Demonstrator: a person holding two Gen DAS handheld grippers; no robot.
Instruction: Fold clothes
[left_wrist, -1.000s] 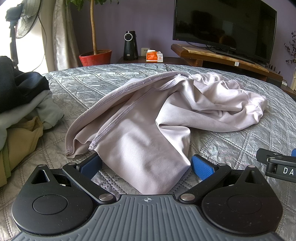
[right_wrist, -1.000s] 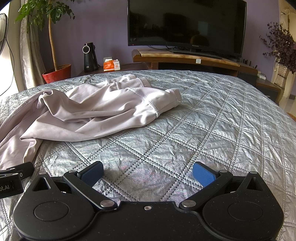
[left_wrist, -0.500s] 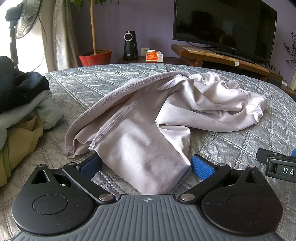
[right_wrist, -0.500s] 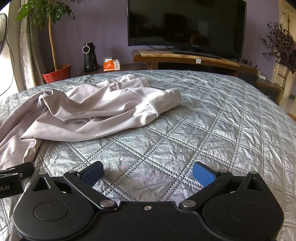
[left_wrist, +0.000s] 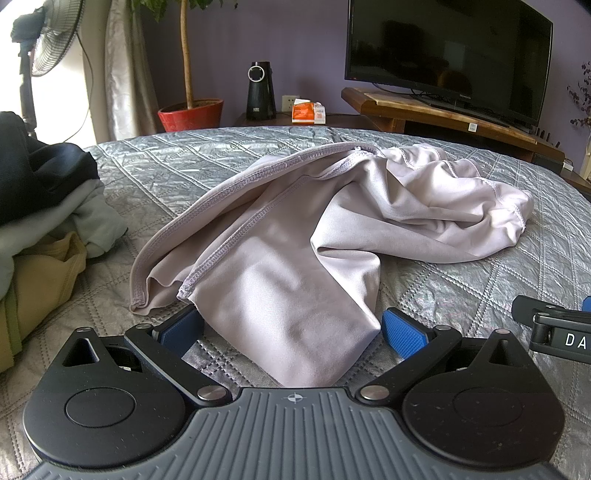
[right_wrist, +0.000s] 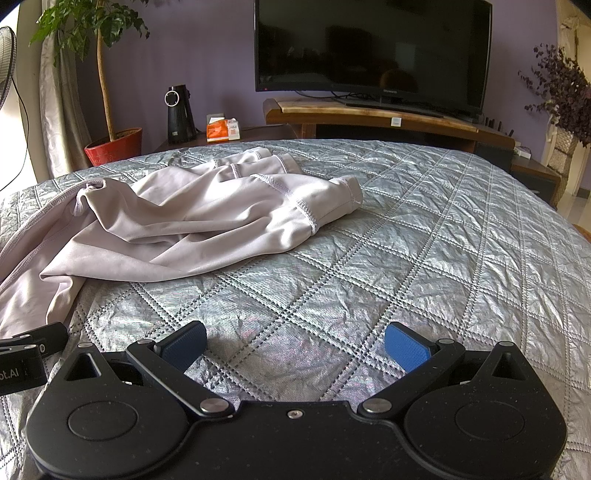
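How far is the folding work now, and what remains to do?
Done: nothing visibly folded; the pale lilac garment lies crumpled on the quilted bed. In hand: the left gripper is open with the garment's near edge between its fingers, not clamped; the right gripper is open over bare quilt. Left: grasp, spread flat, fold. The heap of clothes at the left is also unfolded.

Daylight floods from the overexposed window (left_wrist: 74, 92) at left; the silver quilted bedspread (right_wrist: 406, 240) glints. Fisheye edges bend; focus sharp.
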